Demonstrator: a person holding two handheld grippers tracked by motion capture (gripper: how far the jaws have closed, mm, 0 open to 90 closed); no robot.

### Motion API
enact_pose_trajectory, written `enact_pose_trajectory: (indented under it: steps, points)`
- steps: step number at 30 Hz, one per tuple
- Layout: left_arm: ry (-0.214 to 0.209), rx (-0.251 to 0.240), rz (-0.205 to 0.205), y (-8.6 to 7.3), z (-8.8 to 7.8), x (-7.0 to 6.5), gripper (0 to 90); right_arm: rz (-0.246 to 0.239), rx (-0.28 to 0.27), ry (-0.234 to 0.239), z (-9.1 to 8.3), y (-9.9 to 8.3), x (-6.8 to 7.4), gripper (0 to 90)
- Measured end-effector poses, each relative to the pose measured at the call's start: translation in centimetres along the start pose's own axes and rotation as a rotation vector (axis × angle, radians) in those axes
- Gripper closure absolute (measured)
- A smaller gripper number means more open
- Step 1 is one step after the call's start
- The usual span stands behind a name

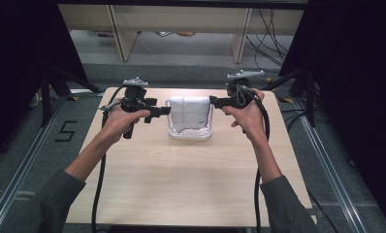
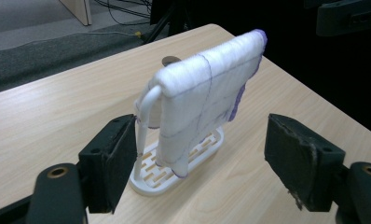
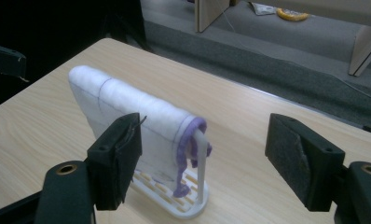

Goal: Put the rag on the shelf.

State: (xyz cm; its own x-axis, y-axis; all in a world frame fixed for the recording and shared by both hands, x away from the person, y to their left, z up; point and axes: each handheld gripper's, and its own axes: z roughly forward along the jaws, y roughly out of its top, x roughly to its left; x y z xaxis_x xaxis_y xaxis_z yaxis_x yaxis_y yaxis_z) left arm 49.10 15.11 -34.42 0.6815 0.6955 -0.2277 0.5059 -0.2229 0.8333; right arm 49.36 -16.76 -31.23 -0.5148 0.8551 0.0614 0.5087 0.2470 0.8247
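White terry cloth [image 1: 189, 112] hangs over the small plastic rack [image 1: 190, 133], between the released left hand-held gripper [image 1: 168, 110] and right hand-held gripper [image 1: 211, 101]; a jaw snagging its purple hem could, I reckon, topple that light rack.

Towel [image 2: 202, 98] perhaps hides rack's [image 2: 146, 112] bar.
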Motion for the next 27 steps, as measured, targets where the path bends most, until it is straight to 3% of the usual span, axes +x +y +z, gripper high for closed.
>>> enact_pose_trajectory:
  steps: [7, 12, 16, 21, 27]
  points:
    - [-0.025, 0.005, 0.013, -1.5, -0.5, -0.4, 23.9, 0.009, -0.006, 0.018, -0.4, -1.4, 0.3, 28.1]
    - [-0.042, -0.004, 0.018, -2.8, -1.0, -0.8, 23.6, -0.012, -0.019, 0.028, -0.7, -2.3, 0.4, 28.1]
    - [-0.051, -0.002, 0.026, -3.9, -1.1, -1.2, 23.4, 0.016, -0.020, 0.042, -0.9, -3.0, 0.8, 28.1]
    - [-0.060, -0.008, 0.033, -5.1, -1.4, -1.5, 23.4, -0.011, -0.028, 0.060, -0.9, -4.0, 0.9, 28.1]
    - [-0.074, -0.005, 0.041, -6.3, -1.8, -1.5, 23.0, -0.004, -0.035, 0.077, -0.7, -5.5, 1.4, 28.1]
